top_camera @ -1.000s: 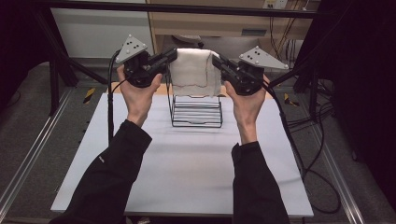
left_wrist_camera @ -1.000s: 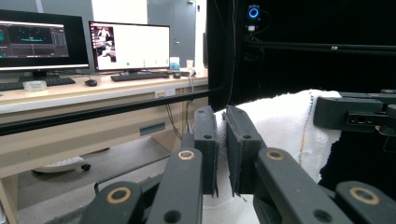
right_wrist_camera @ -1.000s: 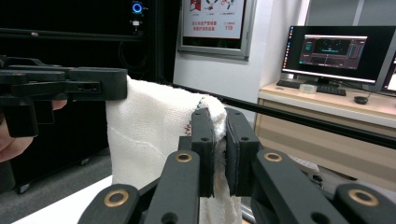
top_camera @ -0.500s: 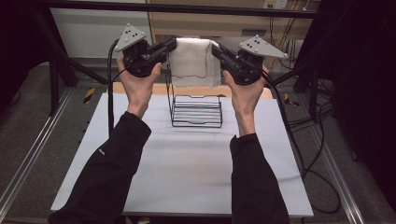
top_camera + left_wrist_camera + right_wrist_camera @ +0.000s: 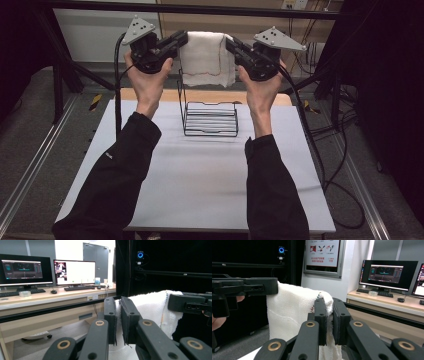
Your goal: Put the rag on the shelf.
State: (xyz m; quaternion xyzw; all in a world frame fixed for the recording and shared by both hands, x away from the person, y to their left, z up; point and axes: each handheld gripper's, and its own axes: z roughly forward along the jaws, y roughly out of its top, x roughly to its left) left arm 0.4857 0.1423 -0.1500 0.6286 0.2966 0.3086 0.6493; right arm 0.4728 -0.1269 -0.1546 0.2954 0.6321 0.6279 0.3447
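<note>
A white towel point(image 5: 207, 59) hangs spread above a wire rack point(image 5: 210, 119). The left gripper point(image 5: 180, 39) pinches the towel's left top corner; the right gripper point(image 5: 232, 44) pinches its right top corner.

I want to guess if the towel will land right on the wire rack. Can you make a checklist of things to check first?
1. Left gripper fingers shut on the white towel: ok, seen pinching its edge in the left gripper view.
2. Right gripper fingers shut on the towel: ok, same in the right gripper view.
3. Towel held level between both hands: ok, top edge looks roughly level.
4. Towel lifted clear of the wire rack: cannot tell; in the high view its bottom edge overlaps the tall back bars.
5. Rack standing upright on the white table: ok.
6. Towel lined up over the rack: ok, roughly centred from above.
</note>
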